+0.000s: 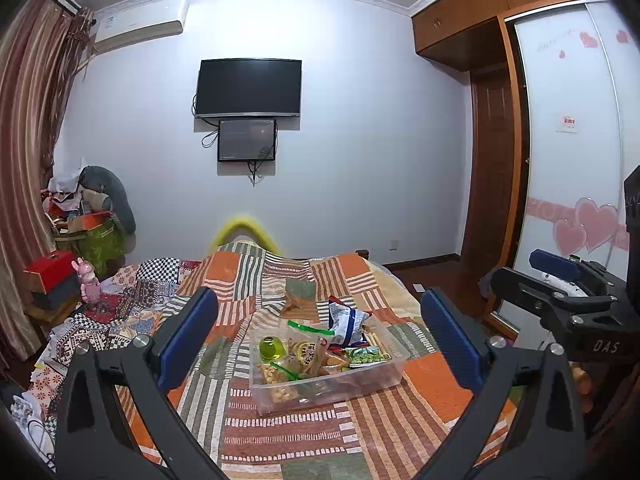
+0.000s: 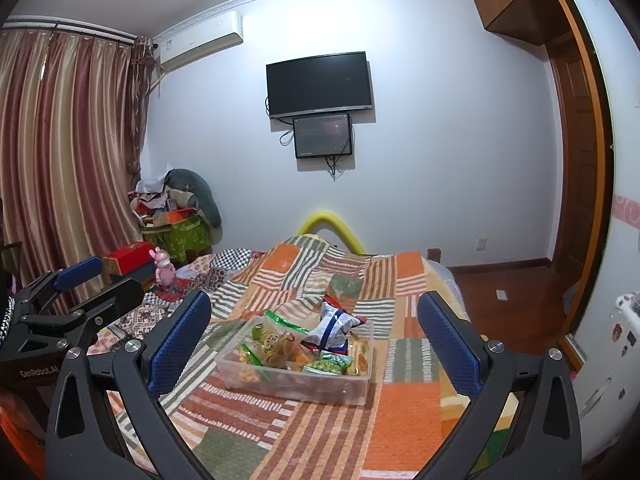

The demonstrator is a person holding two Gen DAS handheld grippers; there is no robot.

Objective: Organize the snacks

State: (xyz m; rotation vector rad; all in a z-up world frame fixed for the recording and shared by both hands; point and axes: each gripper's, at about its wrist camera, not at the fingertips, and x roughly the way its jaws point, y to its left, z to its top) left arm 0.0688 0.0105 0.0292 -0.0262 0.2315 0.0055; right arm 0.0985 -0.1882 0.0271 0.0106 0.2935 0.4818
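A: Where's the snack box?

B: The clear plastic box point(image 1: 326, 376) sits on the patchwork bedspread point(image 1: 288, 432), straight ahead of the left gripper point(image 1: 320, 336) and framed between its two blue pads. From the right gripper point(image 2: 314, 340) it lies ahead too, a touch left of centre.

A: And what's in it?

B: It's packed with snacks. A blue-and-white crumpled bag point(image 2: 334, 326) stands up at the far side, a green pea packet point(image 2: 328, 364) lies at the near right, and a green jelly cup point(image 1: 272, 349) sits at the left. One tan packet point(image 1: 298, 303) lies on the bedspread just beyond the box, outside it.

A: Are the grippers holding anything?

B: No. Both have their fingers spread wide with nothing between them, and both are held back from the box, touching nothing.

A: Can they see each other?

B: Yes. The right one shows at the right edge of the left view, the left one at the left edge of the right view.
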